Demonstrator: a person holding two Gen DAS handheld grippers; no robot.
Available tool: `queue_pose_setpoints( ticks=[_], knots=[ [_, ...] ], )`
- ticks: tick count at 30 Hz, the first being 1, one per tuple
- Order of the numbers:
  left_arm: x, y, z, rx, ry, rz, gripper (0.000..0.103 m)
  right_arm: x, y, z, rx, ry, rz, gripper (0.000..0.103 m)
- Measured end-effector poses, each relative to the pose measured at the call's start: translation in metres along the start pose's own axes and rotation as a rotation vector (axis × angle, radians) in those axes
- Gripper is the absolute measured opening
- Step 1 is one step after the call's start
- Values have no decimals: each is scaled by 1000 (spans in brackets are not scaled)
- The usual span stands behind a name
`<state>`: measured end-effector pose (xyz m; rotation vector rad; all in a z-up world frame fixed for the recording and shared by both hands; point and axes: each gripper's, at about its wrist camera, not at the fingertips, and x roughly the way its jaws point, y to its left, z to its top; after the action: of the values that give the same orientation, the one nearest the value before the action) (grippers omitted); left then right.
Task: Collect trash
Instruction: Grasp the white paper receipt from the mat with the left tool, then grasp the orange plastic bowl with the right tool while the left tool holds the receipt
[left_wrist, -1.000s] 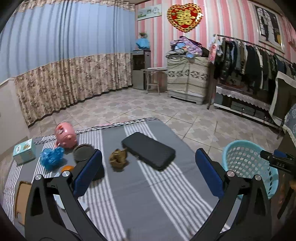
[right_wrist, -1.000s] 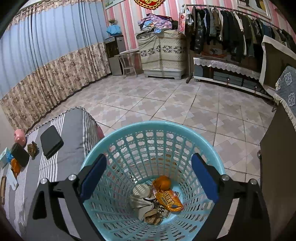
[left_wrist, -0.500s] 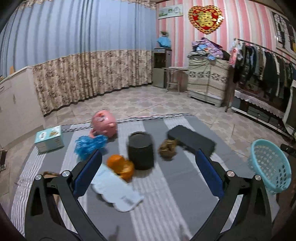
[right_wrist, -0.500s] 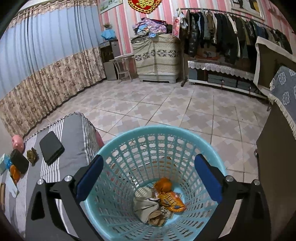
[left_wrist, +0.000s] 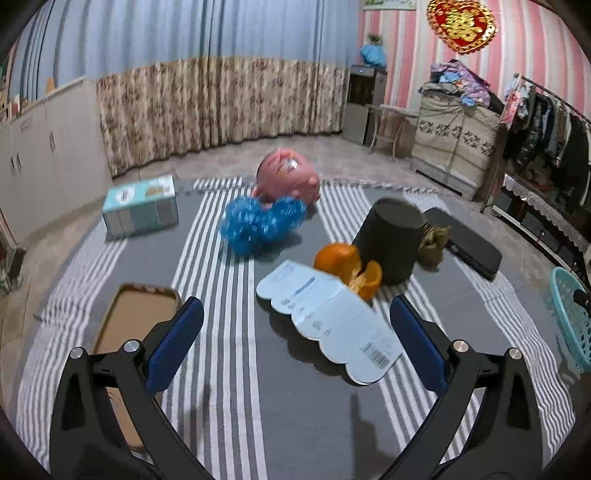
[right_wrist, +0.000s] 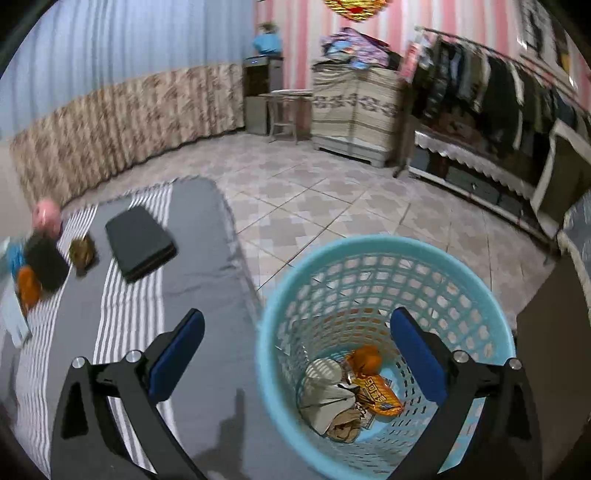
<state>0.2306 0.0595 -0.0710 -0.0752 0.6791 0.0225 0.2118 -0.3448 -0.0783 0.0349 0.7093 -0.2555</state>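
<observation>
On the grey striped cloth (left_wrist: 229, 387), a brown cardboard tray (left_wrist: 136, 314) lies at the left; the left gripper (left_wrist: 295, 336) hangs over it, jaws spread and empty. Ahead lie a scalloped white paper wrapper (left_wrist: 325, 314), touching orange fruit peel (left_wrist: 347, 264). Rightward, the right gripper (right_wrist: 295, 343), released and holding nothing, straddles the rim of the light-blue plastic lattice basket (right_wrist: 388, 251), where crumpled wrappers (right_wrist: 351, 391) sit at the bottom.

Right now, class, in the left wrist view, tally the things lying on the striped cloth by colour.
Black: 2, cylinder, flat case
Blue: 2, box, fluffy ball
Brown: 2, tray, crumpled wad
Orange: 1, peel
Pink: 1, toy
White: 1, card
Total: 9
</observation>
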Motion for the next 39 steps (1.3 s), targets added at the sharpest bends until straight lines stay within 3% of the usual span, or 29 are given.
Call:
queue_pose_setpoints(
  ticks=[8, 11, 15, 17, 21, 27, 28, 32, 34, 39],
  knots=[
    [32, -23, 4, -21, 115, -2, 97, -1, 37, -1, -72, 3, 23, 98],
    [49, -34, 4, -11, 180, 34, 96, 1, 38, -3, -87, 9, 21, 98],
    [63, -39, -1, -16, 251, 45, 82, 3, 36, -3, -100, 17, 14, 98],
    [68, -34, -4, -55, 287, 4, 73, 3, 36, -3, -95, 16, 18, 98],
    [61, -31, -4, -71, 284, -24, 53, 1, 36, -2, -94, 11, 24, 98],
    [42, -17, -11, -85, 275, -59, 45, 1, 40, -4, -99, 15, 33, 98],
    [37, -13, -12, -86, 267, -66, 34, 0, 41, -5, -99, 16, 36, 98],
    [23, -2, -8, -58, 230, -72, 13, 0, 48, -8, -107, 25, 54, 98],
    [20, 2, -7, -33, 213, -54, 11, 0, 55, -10, -118, 31, 63, 98],
    [17, 18, -5, -42, 202, -90, 8, -1, 69, -16, -151, 35, 66, 98]
  ],
)
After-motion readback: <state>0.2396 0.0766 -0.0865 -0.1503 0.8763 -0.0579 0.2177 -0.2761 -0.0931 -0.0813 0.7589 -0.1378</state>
